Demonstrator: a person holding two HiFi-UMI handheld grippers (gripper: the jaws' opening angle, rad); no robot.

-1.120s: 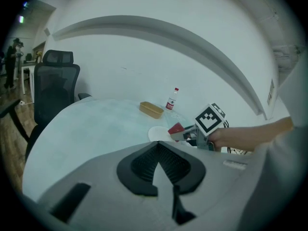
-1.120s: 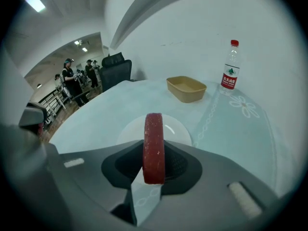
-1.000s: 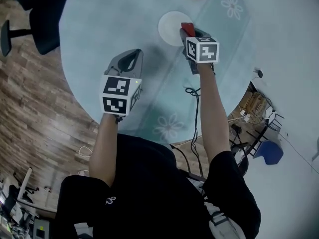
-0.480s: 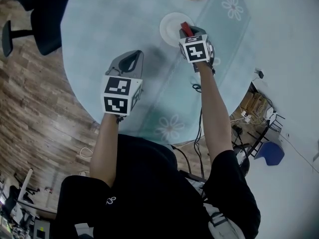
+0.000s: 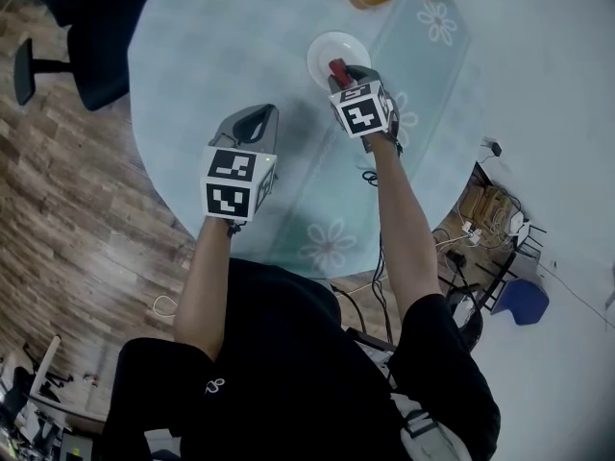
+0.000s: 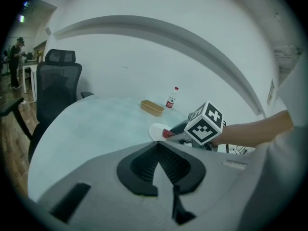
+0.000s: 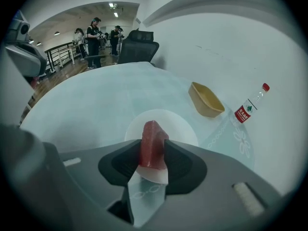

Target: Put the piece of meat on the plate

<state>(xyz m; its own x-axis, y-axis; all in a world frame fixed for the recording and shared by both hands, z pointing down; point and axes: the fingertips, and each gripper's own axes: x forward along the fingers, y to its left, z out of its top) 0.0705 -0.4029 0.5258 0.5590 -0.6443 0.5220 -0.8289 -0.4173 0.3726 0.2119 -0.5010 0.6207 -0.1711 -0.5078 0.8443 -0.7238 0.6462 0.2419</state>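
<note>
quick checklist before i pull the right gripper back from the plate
1. Is the piece of meat over the plate: ok, its lower end is above the plate's near part.
2. Is the meat free of the right gripper: not ok, the jaws are opening but the meat stands between them, touching both pads.
3. Is the meat resting on the plate: cannot tell.
4. Is the left gripper out of the way: ok, jaws together, empty, apart from the plate.
5. Are the yellow tray and bottle clear: ok, both lie beyond the plate.

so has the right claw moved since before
yes, the right claw went left, from the plate's right edge to over it; jaws opening, meat between them
</note>
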